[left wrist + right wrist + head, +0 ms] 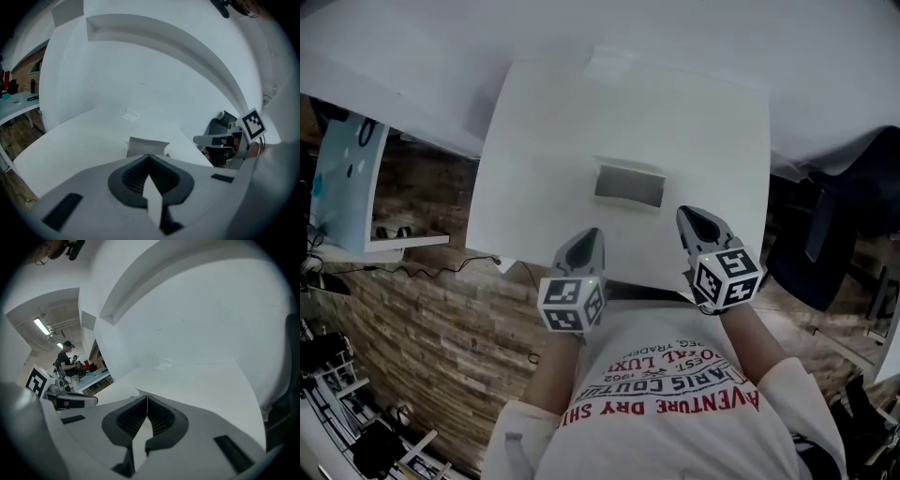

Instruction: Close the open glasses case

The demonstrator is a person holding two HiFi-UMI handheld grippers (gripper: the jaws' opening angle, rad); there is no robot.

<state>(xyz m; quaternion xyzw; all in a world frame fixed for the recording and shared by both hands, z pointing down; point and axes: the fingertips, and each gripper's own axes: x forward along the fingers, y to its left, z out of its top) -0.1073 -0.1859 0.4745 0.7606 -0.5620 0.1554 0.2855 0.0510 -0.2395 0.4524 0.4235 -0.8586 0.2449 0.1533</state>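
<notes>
Glasses case: the grey glasses case (629, 185) lies near the middle of the white bench (544, 141), just beyond both tongs. It reads as open, though I cannot tell which long edge carries the hinge.
Left tongs: the left tongs (589, 238) hang over the near edge of the bench, jaws pressed together on nothing, with the case straight ahead of them.
Right tongs: the right tongs (697, 218) sit just right of the case and apart from it, jaws likewise together and empty.
Risk, sliding: the case looks light and the bench smooth, so a one-sided push on the lid would likely shove it away rather than fold it. Steadying the base with the other tongs would guard against that.
Risk, slipping: closed tips could skid off a thin lid rim.
Surroundings: a dark chair (839, 225) stands to the right, a pale side table (347, 178) to the left, and cables (441, 274) lie on the wood floor.
In the way: nothing lies between the tongs and the case.
</notes>
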